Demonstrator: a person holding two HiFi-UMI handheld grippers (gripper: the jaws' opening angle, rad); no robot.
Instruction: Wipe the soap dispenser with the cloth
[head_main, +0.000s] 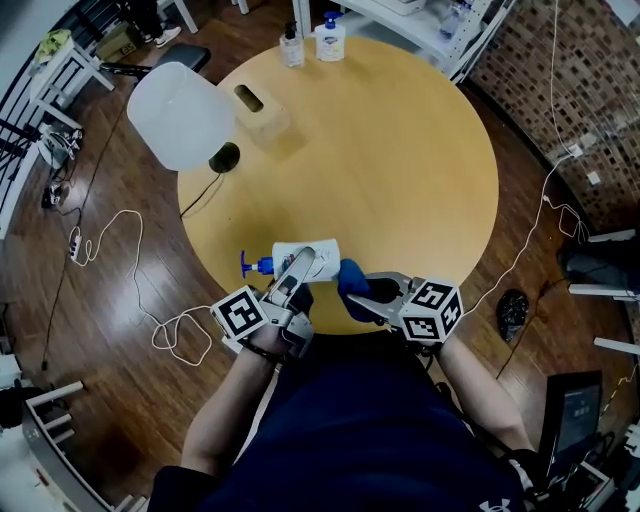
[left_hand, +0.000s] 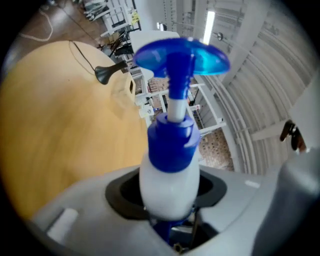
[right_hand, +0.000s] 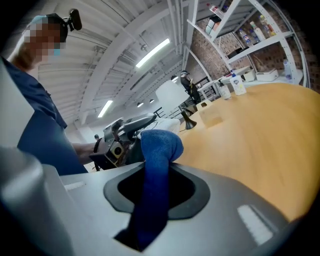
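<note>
The soap dispenser (head_main: 325, 257) is clamped sideways in the left hand-held gripper (head_main: 304, 263) above the near edge of the counter (head_main: 400, 150). The cloth (head_main: 352, 275) is pinched in the right hand-held gripper (head_main: 362, 292), just beside it. The soap dispenser could be twisted loose by hard wiping.

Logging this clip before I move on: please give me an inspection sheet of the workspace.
Surface: round wooden table, mostly bare.
Job's things: dispenser held on its side over the near edge; blue cloth close by its base.
Clutter: lamp, box, clear bottle, white bottle, all at the far side.
Grippers: left gripper shut on dispenser; right gripper shut on cloth.
Cables: white cable on the floor at left; thin cable at right.
Surroundings: brick wall, shelving.
</note>
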